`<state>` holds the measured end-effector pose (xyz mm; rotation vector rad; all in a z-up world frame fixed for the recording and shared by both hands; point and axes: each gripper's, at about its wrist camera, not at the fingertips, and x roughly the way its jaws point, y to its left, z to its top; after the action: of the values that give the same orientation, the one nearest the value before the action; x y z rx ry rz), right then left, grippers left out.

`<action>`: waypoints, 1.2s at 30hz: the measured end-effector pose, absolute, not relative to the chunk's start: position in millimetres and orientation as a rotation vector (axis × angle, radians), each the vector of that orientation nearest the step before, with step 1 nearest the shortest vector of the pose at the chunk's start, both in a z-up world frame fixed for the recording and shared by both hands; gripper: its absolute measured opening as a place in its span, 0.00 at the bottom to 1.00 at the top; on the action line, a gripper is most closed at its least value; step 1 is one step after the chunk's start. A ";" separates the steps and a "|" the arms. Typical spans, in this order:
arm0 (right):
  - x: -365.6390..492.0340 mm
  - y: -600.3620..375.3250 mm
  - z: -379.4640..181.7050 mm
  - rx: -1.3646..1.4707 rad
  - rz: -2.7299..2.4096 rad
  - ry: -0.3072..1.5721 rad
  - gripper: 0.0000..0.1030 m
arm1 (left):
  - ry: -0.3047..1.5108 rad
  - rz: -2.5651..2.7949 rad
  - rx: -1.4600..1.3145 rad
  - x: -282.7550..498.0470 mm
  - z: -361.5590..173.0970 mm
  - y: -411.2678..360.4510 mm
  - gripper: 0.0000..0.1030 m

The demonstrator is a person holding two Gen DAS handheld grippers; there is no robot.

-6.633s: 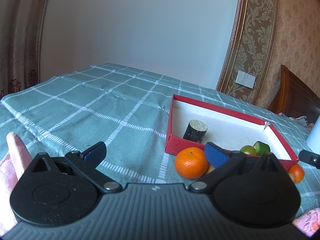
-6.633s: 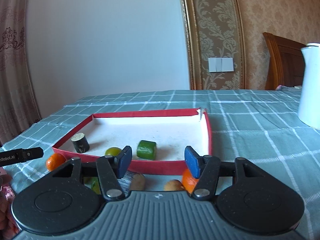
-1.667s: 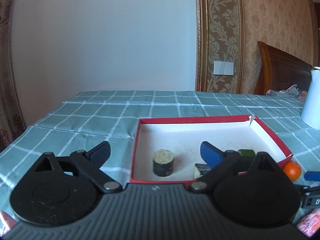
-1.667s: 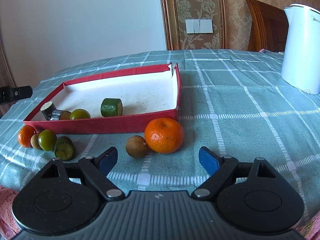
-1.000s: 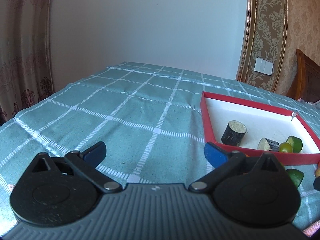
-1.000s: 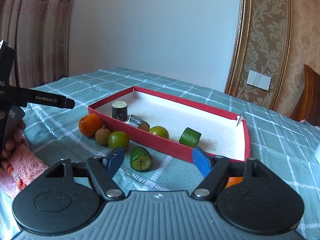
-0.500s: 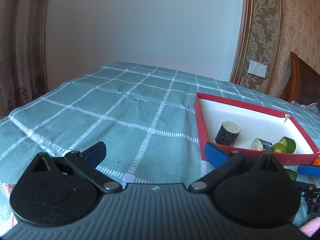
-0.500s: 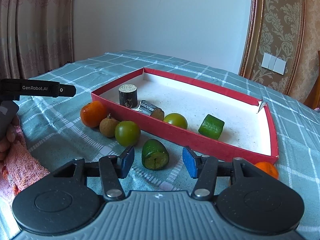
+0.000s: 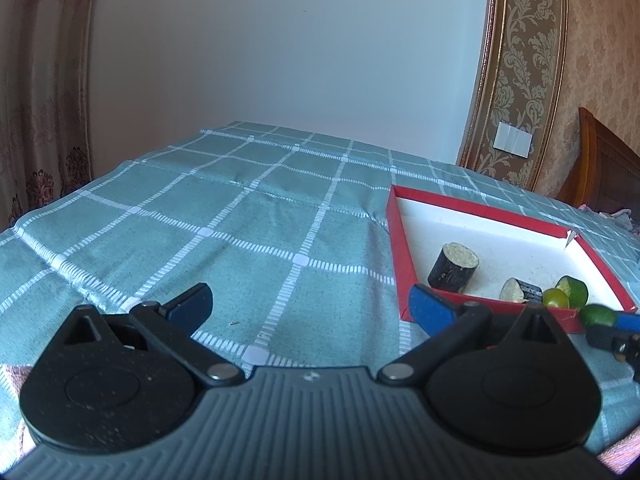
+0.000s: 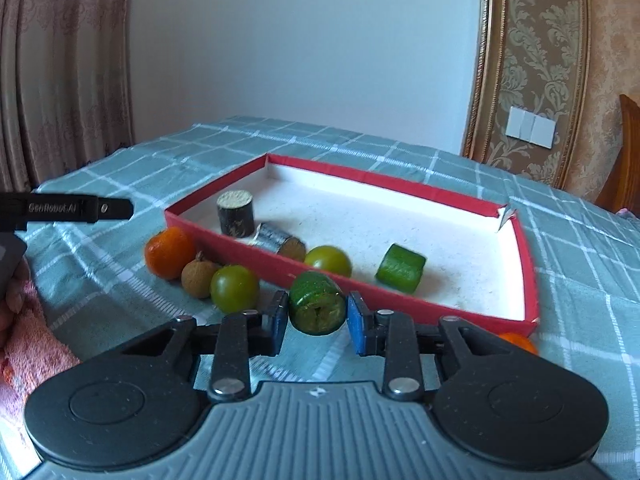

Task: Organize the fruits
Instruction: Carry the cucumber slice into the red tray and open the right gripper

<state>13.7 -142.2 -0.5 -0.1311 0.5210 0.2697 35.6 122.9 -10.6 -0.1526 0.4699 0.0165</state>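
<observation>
Gripping a stubby green cut fruit [image 10: 317, 308] (pulpy end), right gripper [image 10: 317, 318]; left gripper [image 9: 308, 306] gapes.

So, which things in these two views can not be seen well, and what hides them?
- Orange, right wrist view: mostly behind the right gripper and the tray corner.
- Green piece: the pads flank it closely; contact is unclear.
- Same piece, left wrist view: partly covered by the gripper.
- Fruits on the cloth before the tray, left wrist view: hidden behind the left gripper.
</observation>
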 end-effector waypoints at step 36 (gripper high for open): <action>-29.6 -243.7 -9.2 0.161 0.013 0.348 0.57 | 0.442 -0.048 0.009 19.1 3.3 79.5 1.00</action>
<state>-29.6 -243.7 -9.2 0.1606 0.3484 0.0132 19.1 79.5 3.3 0.0089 0.4424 -0.0485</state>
